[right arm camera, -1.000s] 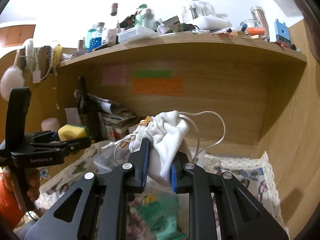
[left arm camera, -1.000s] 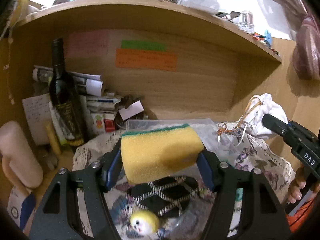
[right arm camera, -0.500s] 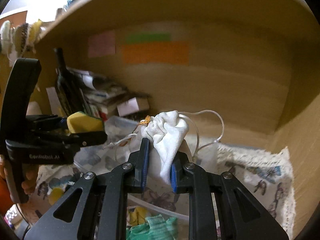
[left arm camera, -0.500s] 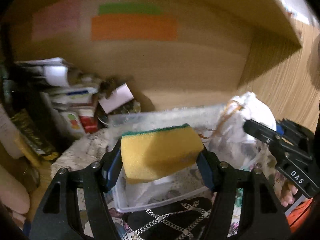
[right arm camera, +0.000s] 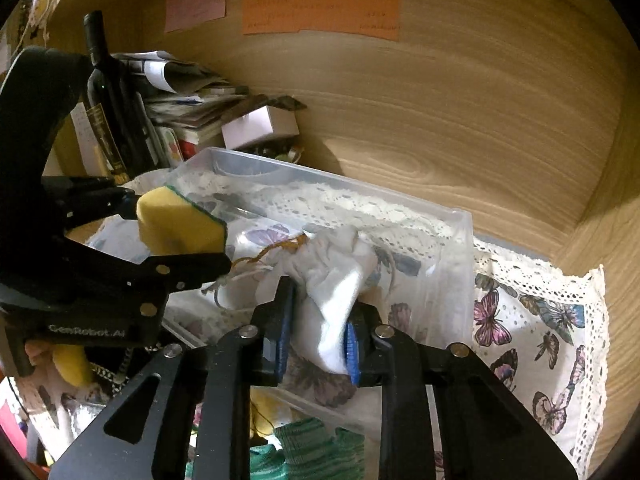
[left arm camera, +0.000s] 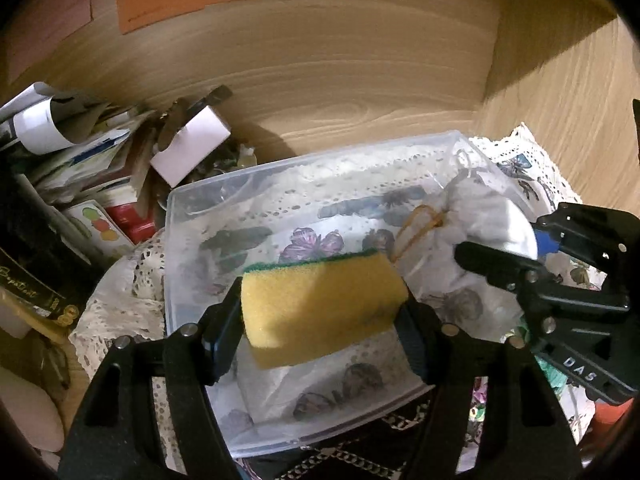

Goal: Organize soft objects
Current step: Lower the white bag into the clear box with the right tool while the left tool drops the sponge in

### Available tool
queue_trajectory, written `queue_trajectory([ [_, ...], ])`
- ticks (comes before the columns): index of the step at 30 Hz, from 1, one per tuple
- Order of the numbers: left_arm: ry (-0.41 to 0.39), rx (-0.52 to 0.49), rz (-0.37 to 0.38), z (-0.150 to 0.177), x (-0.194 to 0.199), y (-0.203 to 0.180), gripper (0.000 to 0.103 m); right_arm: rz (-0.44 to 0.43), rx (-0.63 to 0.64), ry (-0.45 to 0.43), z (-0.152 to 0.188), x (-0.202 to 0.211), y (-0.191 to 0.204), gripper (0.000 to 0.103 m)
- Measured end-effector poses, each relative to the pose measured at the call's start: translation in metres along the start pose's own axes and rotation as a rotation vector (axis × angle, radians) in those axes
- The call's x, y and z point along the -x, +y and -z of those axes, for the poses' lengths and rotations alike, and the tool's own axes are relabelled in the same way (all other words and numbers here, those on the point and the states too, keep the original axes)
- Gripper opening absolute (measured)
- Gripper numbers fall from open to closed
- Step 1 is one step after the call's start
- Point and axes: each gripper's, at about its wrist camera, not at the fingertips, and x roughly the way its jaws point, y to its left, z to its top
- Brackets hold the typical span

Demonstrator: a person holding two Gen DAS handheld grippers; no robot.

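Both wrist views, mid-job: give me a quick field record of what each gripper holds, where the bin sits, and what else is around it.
left gripper: shut on yellow sponge with green scrub layer, held above the bin
right gripper: shut on white drawstring cloth pouch, over the bin's right part
clear plastic storage bin: open, no lid, on butterfly-print lace cloth
bin contents: cannot tell; cloth pattern shows through
left of bin: dark wine bottle, stacked papers, small white box
back wall: orange paper note
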Motion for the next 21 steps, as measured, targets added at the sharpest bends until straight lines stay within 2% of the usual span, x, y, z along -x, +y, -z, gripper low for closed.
queue_trajectory([
  [2,0.003,-0.002,0.007,-0.002,0.000,0.000,0.073,0.012,0.002,-0.005,-0.001,0.002,0.001,0.022],
  [4,-0.003,0.003,0.014,-0.001,0.006,-0.001,0.078,0.035,0.012,-0.042,-0.001,0.013,0.002,0.029],
  [6,-0.011,0.002,0.017,-0.003,0.007,0.000,0.079,0.044,0.016,-0.088,-0.003,0.024,0.005,0.045],
  [11,-0.083,-0.005,0.014,-0.002,0.035,-0.005,0.088,0.065,0.031,-0.188,-0.007,0.057,0.009,0.050],
  [15,-0.170,0.006,0.006,0.002,0.068,-0.007,0.093,0.056,0.011,-0.265,-0.004,0.086,0.007,0.063],
  [21,-0.275,0.040,-0.012,0.021,0.114,-0.003,0.099,0.029,-0.026,-0.318,0.012,0.112,0.009,0.070],
])
